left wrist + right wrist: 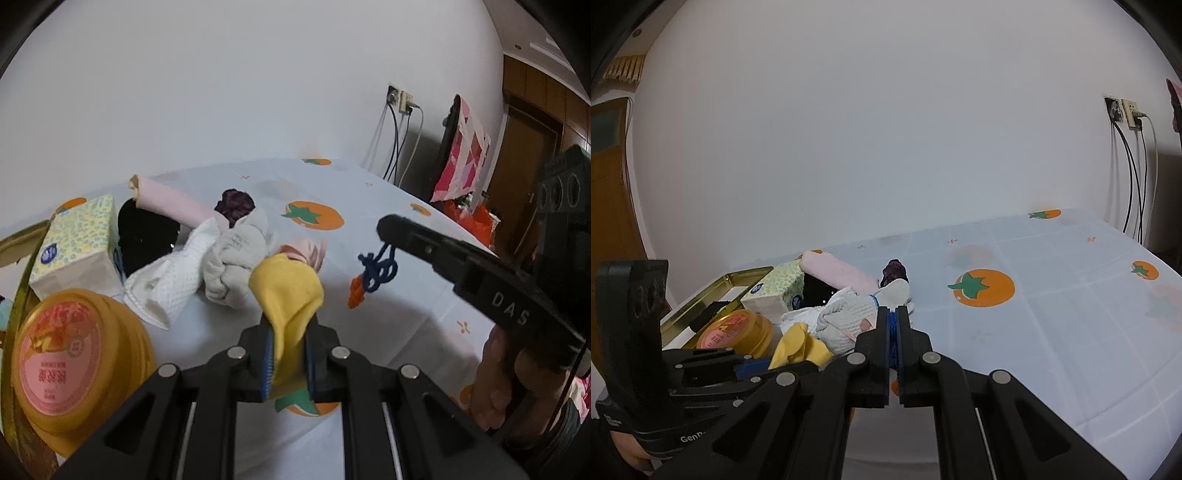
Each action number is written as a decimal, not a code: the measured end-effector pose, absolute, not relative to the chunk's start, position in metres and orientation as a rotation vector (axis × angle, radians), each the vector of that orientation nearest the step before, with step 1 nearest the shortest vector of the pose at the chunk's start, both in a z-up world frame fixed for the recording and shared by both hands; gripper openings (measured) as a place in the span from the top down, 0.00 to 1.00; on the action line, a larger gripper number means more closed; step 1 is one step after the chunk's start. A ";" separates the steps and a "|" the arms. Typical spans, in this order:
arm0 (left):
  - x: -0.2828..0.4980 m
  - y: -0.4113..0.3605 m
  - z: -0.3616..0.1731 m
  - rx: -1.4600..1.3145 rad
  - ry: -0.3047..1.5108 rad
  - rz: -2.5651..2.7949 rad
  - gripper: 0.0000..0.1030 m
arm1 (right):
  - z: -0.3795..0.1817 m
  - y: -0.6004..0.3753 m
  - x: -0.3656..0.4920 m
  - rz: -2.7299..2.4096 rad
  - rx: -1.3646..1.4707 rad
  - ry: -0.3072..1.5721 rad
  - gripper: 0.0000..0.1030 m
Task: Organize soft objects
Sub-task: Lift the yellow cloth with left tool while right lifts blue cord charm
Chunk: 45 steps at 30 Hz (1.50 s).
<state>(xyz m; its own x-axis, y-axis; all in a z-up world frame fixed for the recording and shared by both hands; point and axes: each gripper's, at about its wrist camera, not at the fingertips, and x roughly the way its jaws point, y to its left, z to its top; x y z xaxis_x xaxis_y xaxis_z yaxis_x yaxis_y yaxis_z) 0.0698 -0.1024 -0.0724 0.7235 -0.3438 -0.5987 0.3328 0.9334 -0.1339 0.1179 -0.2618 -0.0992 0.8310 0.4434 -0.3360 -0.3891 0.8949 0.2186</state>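
Yellow cloth (286,295), pinched in the left tongs (289,354), runs lengthwise away from them over the persimmon-print worktop (388,288); right tongs (894,332) grip blue cord (378,271); white wall (240,92) behind.

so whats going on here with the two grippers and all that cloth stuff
A person is sorting soft things on a persimmon-print tablecloth. The left gripper is shut on a yellow cloth, lifted clear of the pile of rags. The right gripper is shut on a dark blue cord with an orange end.
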 end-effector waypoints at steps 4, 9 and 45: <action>0.070 -0.107 -0.059 0.031 0.613 -0.348 0.89 | -0.099 -0.260 0.119 0.460 0.145 0.397 0.97; 0.079 -0.102 -0.053 0.048 0.587 -0.311 0.89 | -0.096 -0.260 0.123 0.476 0.184 0.414 0.97; 0.068 -0.058 -0.050 -0.042 0.445 -0.135 0.89 | -0.076 -0.209 0.136 0.402 0.073 0.295 0.97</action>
<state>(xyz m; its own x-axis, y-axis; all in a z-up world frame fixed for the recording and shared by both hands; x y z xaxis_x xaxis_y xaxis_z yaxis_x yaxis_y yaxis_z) 0.0682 -0.0581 -0.0499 0.8937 -0.1392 -0.4265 0.1209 0.9902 -0.0700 0.1361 -0.2090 -0.0764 0.8785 0.3955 -0.2681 -0.3745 0.9184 0.1277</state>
